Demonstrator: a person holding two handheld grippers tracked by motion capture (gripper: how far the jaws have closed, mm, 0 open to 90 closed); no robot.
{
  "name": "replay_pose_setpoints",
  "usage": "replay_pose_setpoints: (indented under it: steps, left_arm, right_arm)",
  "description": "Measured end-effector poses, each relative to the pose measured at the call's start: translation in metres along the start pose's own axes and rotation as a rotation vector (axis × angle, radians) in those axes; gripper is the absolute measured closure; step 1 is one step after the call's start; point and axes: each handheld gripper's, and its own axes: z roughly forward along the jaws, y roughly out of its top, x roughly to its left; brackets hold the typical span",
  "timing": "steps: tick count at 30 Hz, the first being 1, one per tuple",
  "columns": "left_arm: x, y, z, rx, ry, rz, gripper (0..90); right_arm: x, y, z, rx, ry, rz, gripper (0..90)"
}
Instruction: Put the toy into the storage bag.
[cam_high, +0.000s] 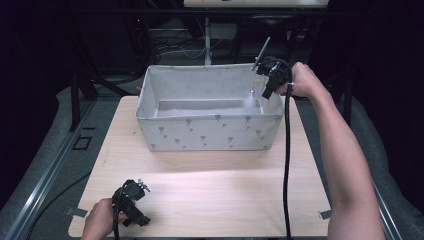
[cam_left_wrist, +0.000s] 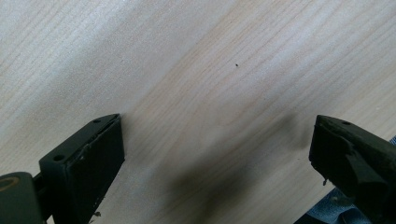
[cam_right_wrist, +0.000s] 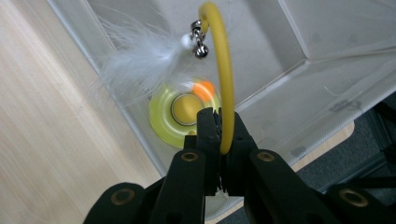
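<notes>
The right gripper (cam_high: 268, 80) holds a cat toy (cam_right_wrist: 187, 108) above the right end of the fabric bin (cam_high: 210, 134), its jaws closed on the toy's thin yellow rod (cam_right_wrist: 227, 88). The rod is bent, so it can slip from the jaws or spring sideways, and the toy may fall outside the bin. The left gripper (cam_high: 131, 204) rests open and empty on the table (cam_high: 225, 190).
</notes>
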Motion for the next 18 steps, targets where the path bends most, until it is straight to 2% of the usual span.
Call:
replay_pose_setpoints:
  steps: [8, 18]
  left_arm:
    - [0.000, 0.000, 0.000, 0.000, 0.000, -0.001, 3.3]
    - [0.000, 0.000, 0.001, 0.000, -0.002, 0.001, 3.1]
  right_arm:
    - [-0.003, -0.012, 0.011, -0.002, 0.011, 0.030, 88.1]
    - [-0.003, -0.017, 0.025, 0.031, 0.026, 0.031, 88.1]
